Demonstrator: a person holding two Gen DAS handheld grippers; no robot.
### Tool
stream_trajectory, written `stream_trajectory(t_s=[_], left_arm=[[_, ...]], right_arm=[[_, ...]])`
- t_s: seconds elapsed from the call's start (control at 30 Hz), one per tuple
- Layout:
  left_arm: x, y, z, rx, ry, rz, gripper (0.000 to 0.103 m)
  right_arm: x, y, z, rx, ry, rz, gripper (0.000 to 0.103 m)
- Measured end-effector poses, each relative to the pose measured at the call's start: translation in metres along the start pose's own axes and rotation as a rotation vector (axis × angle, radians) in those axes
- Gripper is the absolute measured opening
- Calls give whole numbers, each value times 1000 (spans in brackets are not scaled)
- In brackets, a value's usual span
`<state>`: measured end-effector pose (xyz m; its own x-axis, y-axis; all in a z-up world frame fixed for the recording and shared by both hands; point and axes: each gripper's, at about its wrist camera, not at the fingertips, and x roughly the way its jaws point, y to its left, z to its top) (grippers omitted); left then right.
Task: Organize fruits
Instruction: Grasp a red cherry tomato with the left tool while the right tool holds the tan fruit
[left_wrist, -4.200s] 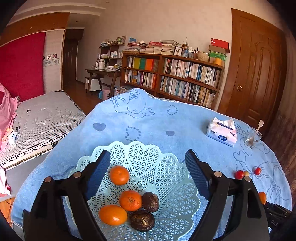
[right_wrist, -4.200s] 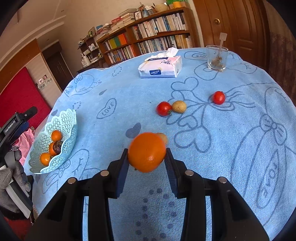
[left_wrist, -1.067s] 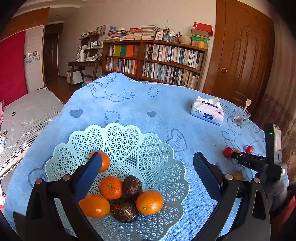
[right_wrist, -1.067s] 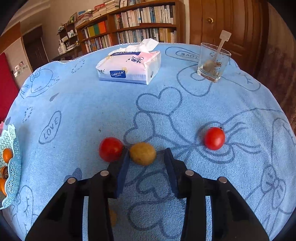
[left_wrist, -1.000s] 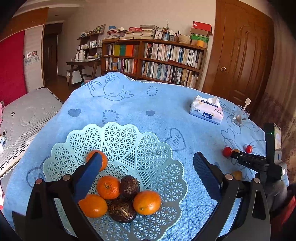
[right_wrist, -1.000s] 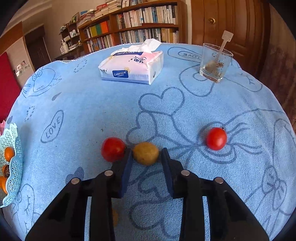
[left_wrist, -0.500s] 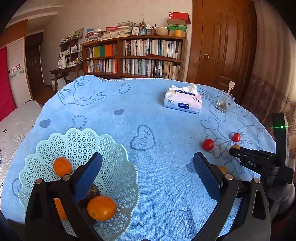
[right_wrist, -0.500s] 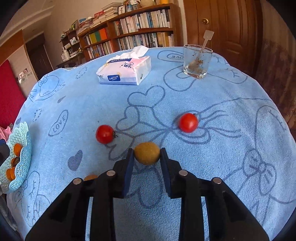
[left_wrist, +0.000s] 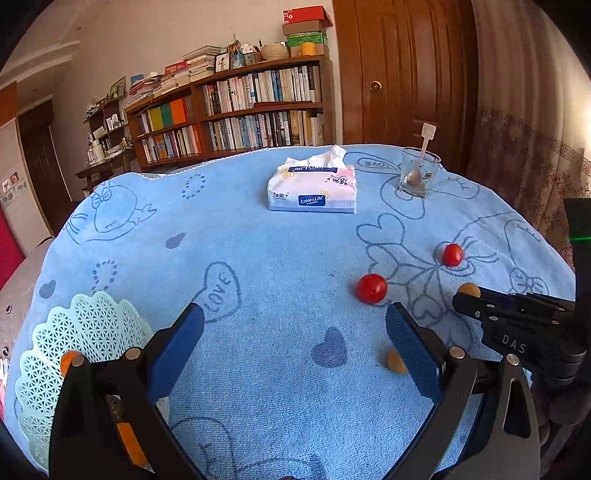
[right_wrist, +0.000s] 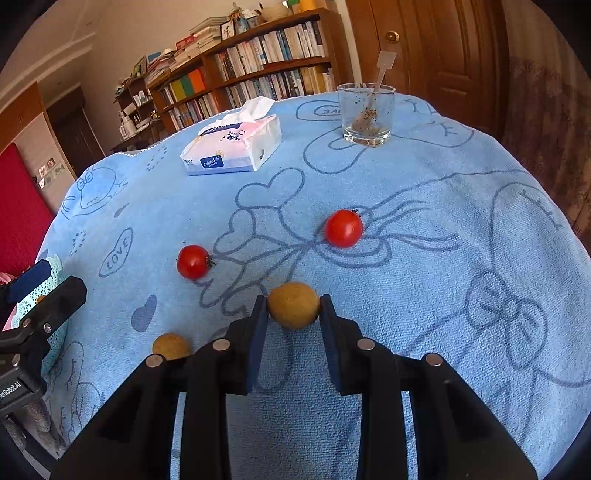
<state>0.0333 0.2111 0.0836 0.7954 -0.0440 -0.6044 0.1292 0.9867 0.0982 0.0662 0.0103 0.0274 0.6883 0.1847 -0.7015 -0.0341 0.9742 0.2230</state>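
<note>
Right tongs (right_wrist: 293, 314): your pads now clench the brown fruit (right_wrist: 293, 305), lifted clear of the worktop (right_wrist: 461, 240); half a second ago it sat lower.
Right view: two tomatoes (right_wrist: 193, 261) and another brown fruit (right_wrist: 171, 345) remain loose.
Left tongs (left_wrist: 291, 347): released, swung away from the basket (left_wrist: 85, 325).
Left view: basket at your left edge, so carry there next.
</note>
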Motion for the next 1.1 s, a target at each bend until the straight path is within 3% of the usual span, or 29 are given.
stream_trajectory(t_s=[1.1], left_arm=[[85,-40,15,57,117,-53,100]], right_arm=[[8,-5,-4,40,17,3,29]])
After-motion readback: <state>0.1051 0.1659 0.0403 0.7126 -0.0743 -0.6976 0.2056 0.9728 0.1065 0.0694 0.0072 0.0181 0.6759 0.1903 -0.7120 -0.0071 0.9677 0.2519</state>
